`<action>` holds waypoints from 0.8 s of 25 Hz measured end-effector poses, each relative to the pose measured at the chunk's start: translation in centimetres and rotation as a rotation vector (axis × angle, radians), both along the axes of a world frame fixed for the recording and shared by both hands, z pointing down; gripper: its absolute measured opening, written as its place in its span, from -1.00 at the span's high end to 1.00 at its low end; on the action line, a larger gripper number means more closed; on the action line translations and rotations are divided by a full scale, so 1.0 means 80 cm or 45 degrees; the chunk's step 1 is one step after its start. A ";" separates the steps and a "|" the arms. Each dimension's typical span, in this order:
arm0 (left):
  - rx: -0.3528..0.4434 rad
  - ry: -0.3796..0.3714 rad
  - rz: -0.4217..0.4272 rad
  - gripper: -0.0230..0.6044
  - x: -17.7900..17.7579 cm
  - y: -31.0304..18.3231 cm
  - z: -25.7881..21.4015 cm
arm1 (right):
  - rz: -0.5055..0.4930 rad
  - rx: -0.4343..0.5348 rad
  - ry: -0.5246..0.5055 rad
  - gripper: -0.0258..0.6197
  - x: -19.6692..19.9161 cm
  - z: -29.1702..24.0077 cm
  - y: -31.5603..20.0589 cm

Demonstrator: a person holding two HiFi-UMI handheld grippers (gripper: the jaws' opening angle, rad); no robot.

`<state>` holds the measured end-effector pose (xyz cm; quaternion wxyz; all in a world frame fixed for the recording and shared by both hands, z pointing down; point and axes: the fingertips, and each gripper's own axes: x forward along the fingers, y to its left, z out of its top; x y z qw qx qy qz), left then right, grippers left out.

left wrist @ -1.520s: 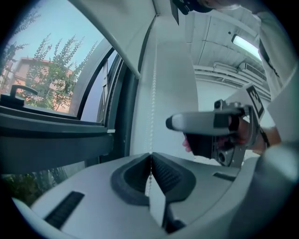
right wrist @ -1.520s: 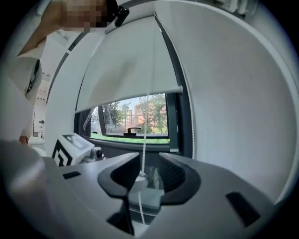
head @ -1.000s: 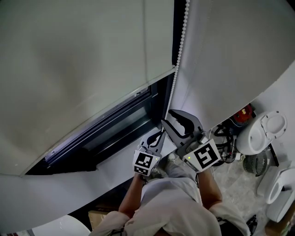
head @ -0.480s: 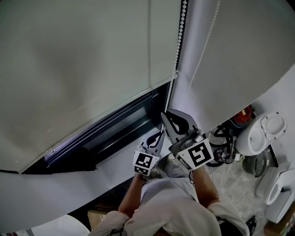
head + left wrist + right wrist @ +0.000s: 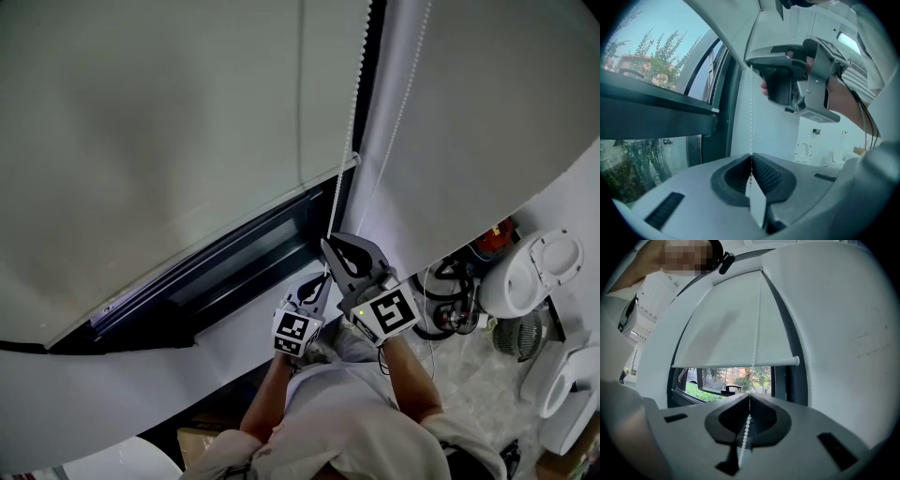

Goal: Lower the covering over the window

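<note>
A white roller blind [image 5: 169, 141] covers most of the window [image 5: 234, 262], and its bottom bar [image 5: 736, 363] hangs above a strip of open glass. The white bead chain [image 5: 349, 131] runs down the blind's right edge. A second strand [image 5: 403, 103] runs beside it. My right gripper [image 5: 330, 244] is shut on the chain [image 5: 754, 333], which passes between its pads. My left gripper [image 5: 322, 279] sits just below it. It is also shut on the chain [image 5: 751, 108], with the right gripper [image 5: 797, 79] directly above it.
The dark window frame [image 5: 187, 291] and a white sill lie below the blind. To the right on the floor stand white plastic appliances [image 5: 539, 267], a small fan [image 5: 520, 333], coiled cables [image 5: 445, 300] and a red item [image 5: 495, 230]. A window handle [image 5: 731, 389] shows outside the glass.
My right gripper stood open around the chain, then shut on it and came down slightly toward the left gripper. The blind's bottom bar sits a little lower. The left gripper has stayed put.
</note>
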<state>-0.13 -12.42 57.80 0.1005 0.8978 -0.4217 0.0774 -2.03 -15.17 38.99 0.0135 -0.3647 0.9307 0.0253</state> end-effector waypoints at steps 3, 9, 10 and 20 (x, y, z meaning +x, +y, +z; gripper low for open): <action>-0.017 0.002 0.000 0.88 0.001 0.000 0.014 | 0.000 -0.031 0.010 0.93 0.000 0.017 -0.003; -0.053 -0.014 0.007 0.88 0.003 0.000 0.041 | 0.002 -0.095 0.023 0.93 0.003 0.050 -0.008; -0.060 -0.019 0.005 0.88 0.003 0.000 0.048 | 0.000 -0.105 0.028 0.93 0.002 0.055 -0.008; -0.095 -0.040 0.001 0.87 -0.002 0.009 0.099 | -0.003 -0.192 0.059 0.93 0.001 0.105 -0.010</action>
